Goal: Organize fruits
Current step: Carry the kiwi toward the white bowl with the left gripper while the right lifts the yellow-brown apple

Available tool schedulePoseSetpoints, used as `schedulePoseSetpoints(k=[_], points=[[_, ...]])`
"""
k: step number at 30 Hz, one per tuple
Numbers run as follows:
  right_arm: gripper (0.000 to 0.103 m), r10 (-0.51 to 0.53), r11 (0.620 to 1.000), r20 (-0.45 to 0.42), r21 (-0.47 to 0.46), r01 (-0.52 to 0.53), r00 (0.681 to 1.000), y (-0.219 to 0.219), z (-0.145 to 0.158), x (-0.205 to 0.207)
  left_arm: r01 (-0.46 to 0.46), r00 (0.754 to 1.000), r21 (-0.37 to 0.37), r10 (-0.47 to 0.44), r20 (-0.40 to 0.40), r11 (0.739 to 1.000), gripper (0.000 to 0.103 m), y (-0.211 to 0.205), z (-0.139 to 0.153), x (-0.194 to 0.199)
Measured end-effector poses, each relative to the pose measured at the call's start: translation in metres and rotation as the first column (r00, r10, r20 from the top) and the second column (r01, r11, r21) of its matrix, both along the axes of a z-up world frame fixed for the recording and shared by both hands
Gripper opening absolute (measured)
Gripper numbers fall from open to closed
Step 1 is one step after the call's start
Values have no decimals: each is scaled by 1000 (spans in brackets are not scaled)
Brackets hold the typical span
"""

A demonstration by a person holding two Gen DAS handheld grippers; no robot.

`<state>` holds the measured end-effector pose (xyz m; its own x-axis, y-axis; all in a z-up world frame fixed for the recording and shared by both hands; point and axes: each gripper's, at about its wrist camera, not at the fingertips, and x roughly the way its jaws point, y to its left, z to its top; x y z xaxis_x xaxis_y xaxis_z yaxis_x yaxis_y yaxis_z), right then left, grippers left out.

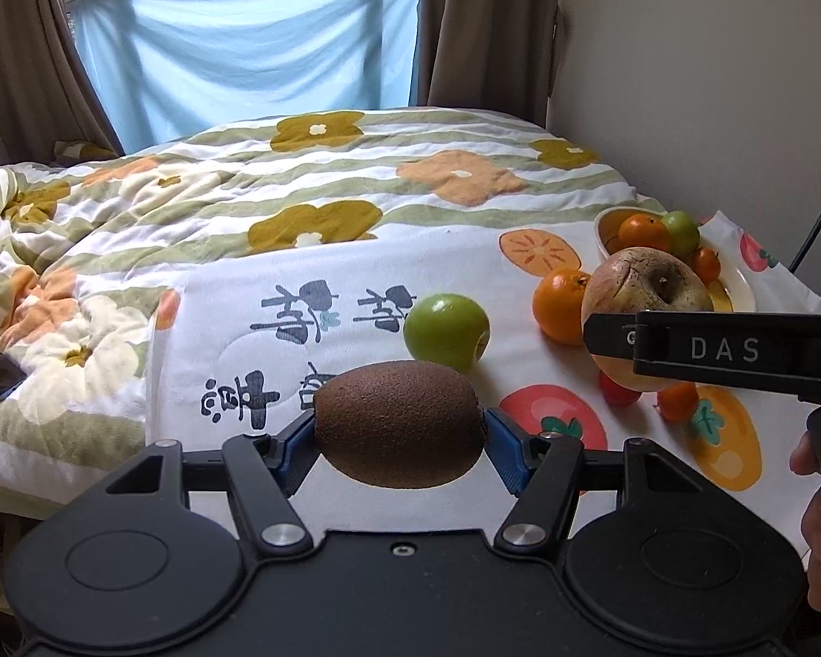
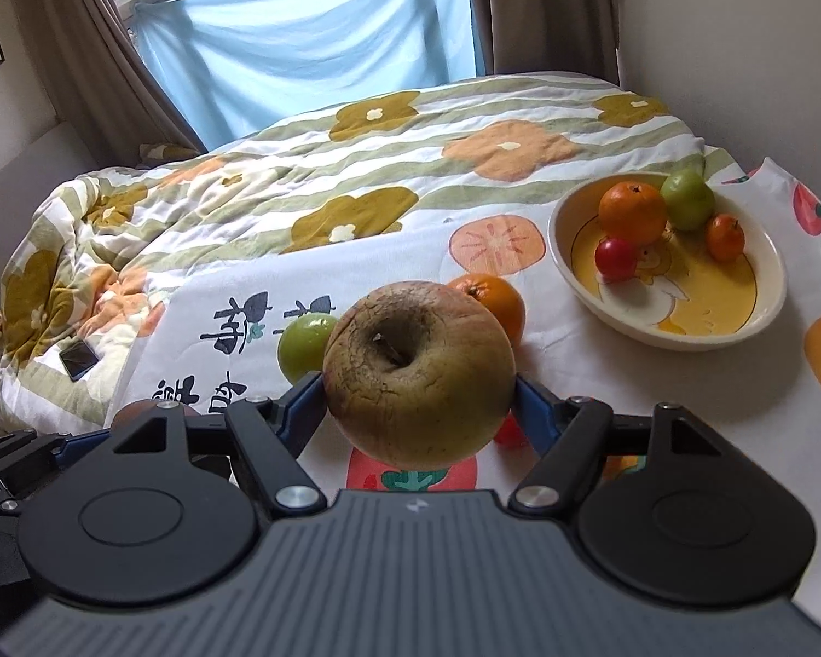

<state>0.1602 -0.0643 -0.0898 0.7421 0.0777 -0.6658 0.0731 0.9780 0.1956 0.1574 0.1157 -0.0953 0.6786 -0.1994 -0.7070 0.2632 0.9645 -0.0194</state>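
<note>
Kiwi [image 1: 399, 424] clamped between blue pads of left gripper [image 1: 400, 438], held clear above printed cloth [image 1: 356, 274]. Right gripper [image 2: 418, 399] clamps wrinkled brownish apple [image 2: 418, 372], also lifted. Risk: apple skin cracked, flesh likely soft; firm squeeze may bruise it, or it may roll from pads. Loose on cloth beyond: green fruit [image 1: 446, 331], orange [image 1: 561, 304]. Farther right, bowl [image 2: 761, 317] already holds four fruits; crowding may cause spill.
</note>
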Motion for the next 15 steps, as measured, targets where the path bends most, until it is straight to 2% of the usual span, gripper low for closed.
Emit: schedulePoseSetpoints(k=[8,15], points=[[88,-8,1000,32,12,8,999,-59,30,-8,-22,999,-28,23,36,999,68,-44,35,-10],[88,-28,1000,42,-9,28,999,-126,43,-10,-8,998,-51,11,59,999,68,-97,52,-6]])
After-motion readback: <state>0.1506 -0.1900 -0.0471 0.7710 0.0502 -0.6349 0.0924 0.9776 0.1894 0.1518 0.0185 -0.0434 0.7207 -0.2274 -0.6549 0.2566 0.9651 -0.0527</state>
